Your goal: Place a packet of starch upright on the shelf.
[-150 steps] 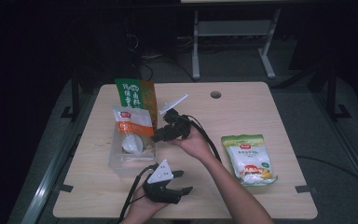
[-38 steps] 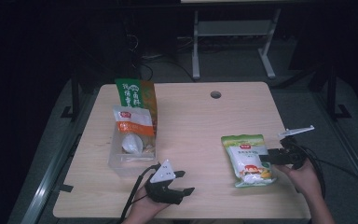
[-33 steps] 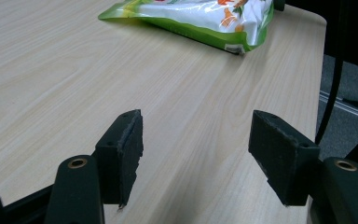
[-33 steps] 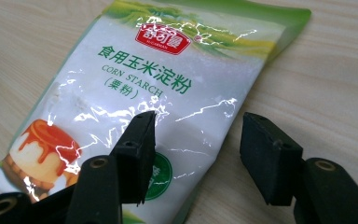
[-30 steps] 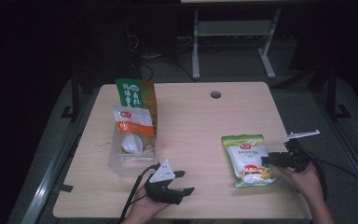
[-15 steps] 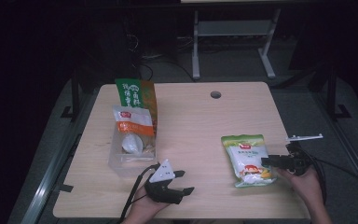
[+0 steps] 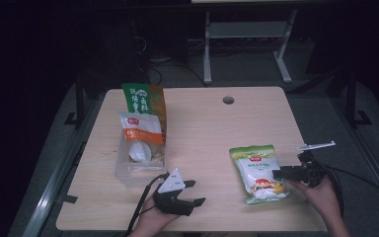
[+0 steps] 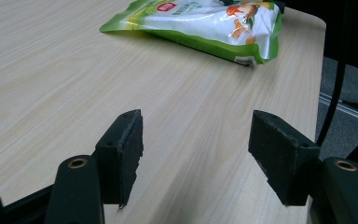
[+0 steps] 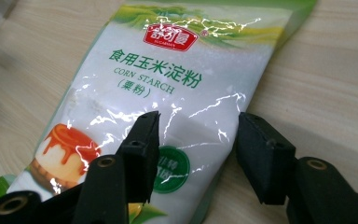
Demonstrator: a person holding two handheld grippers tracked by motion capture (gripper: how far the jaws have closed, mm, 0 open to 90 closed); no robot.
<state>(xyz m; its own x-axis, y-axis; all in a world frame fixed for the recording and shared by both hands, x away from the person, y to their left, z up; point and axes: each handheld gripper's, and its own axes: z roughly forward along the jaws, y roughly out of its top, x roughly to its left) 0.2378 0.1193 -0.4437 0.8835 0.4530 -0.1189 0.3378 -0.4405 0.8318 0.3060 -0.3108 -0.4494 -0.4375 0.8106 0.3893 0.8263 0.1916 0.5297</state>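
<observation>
Left gripper (image 7: 185, 193) rests at the table's (image 7: 202, 128) near edge, jaws wide, nothing between them. Right gripper (image 7: 282, 174) sits at the near right, beside the right edge of the pouch (image 7: 259, 173); its jaws have just been opening and stand apart over the pouch's lower right part, pads not pressing it. Pouch lies flat, near right on the table, long axis near to far, top end pointing far, slightly left. Five seconds ago the right gripper was at the bin (image 7: 138, 163) on the left; now it is at the pouch. Pouch unmoved. Bin holds an orange bag (image 7: 140, 129) and a green bag (image 7: 143, 98). Light wood table, cable hole (image 7: 228, 100) far; dark room, metal stand (image 7: 246, 34) behind.
</observation>
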